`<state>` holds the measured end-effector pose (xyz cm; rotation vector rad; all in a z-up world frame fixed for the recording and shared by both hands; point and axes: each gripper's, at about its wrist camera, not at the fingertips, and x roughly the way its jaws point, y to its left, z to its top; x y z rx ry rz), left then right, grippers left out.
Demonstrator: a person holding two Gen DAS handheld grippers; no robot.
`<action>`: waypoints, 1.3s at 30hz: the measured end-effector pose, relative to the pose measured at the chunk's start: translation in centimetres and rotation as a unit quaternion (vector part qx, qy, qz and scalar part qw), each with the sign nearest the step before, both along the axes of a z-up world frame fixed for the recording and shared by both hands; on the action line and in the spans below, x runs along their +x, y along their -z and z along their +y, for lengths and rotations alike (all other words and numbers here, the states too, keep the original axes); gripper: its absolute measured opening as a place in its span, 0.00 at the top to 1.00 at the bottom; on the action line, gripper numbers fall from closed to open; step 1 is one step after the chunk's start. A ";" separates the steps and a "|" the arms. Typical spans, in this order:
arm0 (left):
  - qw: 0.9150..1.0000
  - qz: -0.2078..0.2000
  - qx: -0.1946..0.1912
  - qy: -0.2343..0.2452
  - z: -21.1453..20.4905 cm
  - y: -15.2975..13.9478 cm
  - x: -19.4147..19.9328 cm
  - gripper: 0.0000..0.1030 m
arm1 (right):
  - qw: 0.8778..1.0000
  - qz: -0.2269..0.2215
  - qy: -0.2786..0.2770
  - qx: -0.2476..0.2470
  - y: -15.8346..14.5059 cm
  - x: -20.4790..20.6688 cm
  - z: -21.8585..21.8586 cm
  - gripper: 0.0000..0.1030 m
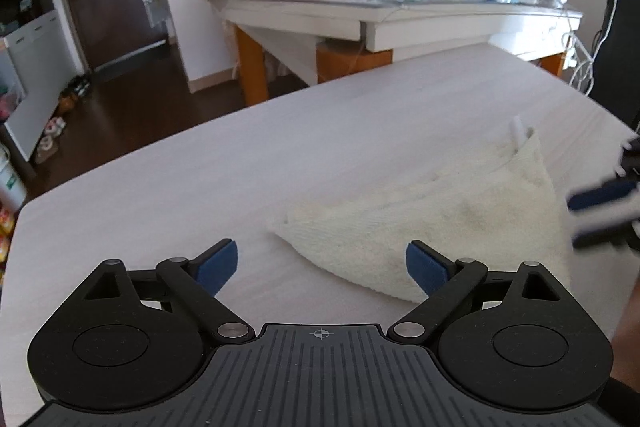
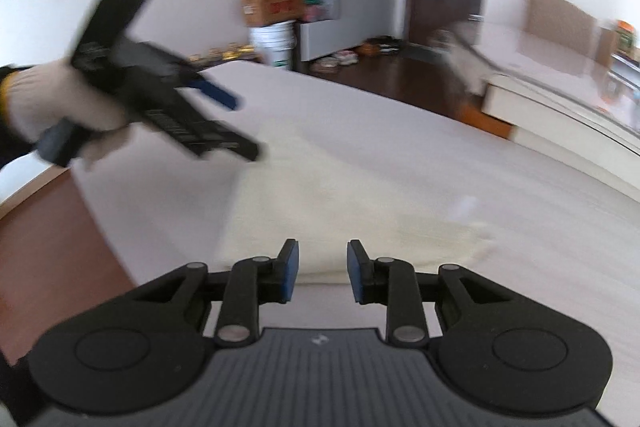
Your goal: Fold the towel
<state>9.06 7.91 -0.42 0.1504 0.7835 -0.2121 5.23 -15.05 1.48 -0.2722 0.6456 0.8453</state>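
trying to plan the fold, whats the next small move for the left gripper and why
Probably ease the left gripper forward and down onto the towel corner near it: its jaws are open and empty, and the towel lies flat on the table.

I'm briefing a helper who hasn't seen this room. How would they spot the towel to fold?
Look at the pale wood-grain table in the foreground. The towel lies flat on it, the only item there: cream terry cloth in a rough triangle, a small white tag at its far tip.

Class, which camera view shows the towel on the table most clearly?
The left wrist view: the towel lies sharp, its triangular outline and top corner visible. In the right wrist view the towel is only a blurred pale patch.
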 end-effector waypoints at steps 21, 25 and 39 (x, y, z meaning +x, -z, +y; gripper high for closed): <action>1.000 0.010 0.013 0.019 -2.8 2.0 2.1 0.01 | 0.997 0.029 0.075 0.010 1.3 7.7 -3.0 0.89; 1.000 0.001 0.014 0.015 -2.0 1.3 1.3 0.02 | 0.994 0.026 0.087 0.056 -0.4 6.4 -4.1 0.89; 0.997 -0.004 0.047 -0.069 7.2 -2.5 -6.3 0.02 | 0.980 0.066 -0.151 0.112 -1.1 -3.9 10.7 0.89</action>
